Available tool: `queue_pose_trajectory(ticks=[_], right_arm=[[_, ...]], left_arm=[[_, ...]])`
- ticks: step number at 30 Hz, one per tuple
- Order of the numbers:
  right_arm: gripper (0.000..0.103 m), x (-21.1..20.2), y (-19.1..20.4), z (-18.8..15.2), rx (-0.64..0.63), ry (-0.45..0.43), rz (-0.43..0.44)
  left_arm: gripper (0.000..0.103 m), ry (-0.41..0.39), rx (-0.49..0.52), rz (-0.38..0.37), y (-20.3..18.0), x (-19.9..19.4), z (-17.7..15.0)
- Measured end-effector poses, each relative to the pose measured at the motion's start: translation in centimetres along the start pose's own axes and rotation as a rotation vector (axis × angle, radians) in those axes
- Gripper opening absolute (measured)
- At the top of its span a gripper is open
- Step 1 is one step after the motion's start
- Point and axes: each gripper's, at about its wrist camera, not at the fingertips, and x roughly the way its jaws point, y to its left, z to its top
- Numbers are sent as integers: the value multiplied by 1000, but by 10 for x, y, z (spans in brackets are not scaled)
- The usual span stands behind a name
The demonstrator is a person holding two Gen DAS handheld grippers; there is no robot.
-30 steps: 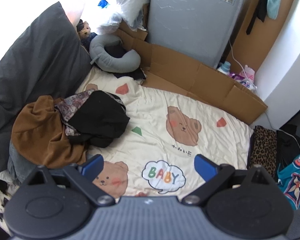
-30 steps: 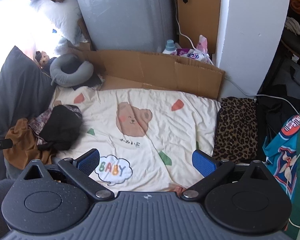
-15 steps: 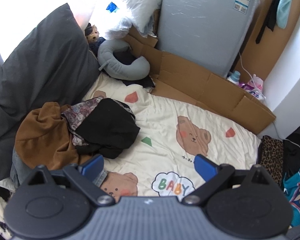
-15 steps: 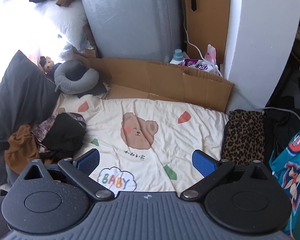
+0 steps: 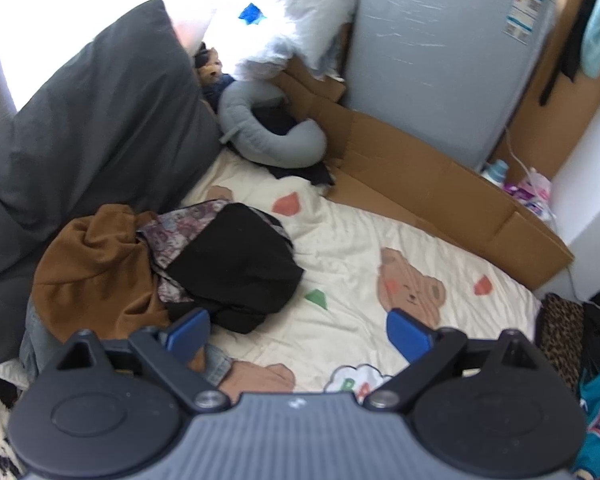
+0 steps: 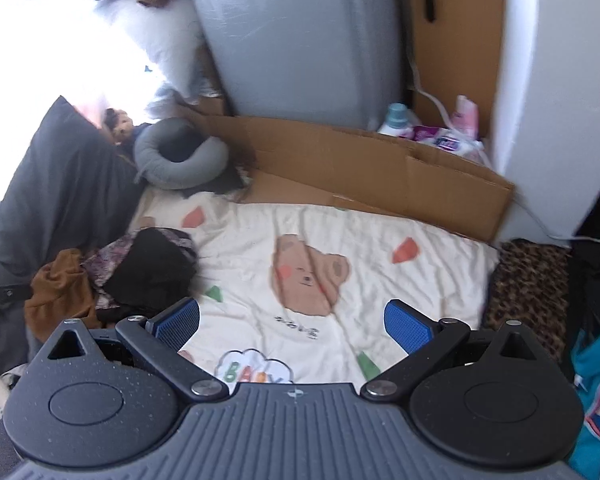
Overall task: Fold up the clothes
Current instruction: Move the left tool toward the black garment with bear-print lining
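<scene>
Both spread and empty, left gripper [image 5: 298, 334] and right gripper [image 6: 292, 326]; clothes pile [image 5: 168, 272] left of frame, quilt [image 5: 352, 248] bare for folding.

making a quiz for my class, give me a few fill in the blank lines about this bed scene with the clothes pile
1. The black garment lies on top of a crumpled ____ garment in the pile.
2. Both the left claw and the right claw are ____, holding nothing.
3. The cream blanket is printed with a cartoon ____.
4. The grey neck pillow sits beside a strip of flattened ____.

Missing words: brown; open; bear; cardboard
</scene>
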Motion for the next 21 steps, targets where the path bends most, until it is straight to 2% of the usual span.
queue_pose_trajectory(ticks=[8,16,21], right_arm=[[102,40,0,16,-31,37,40],[102,81,-1,27,-52,83,72],[102,109,4,27,-94,113,79]], left_arm=[[88,-27,-60,47,32,23,2],[86,-52,-93,85,59,48,0],[82,-61,-109,84,68,66,1]])
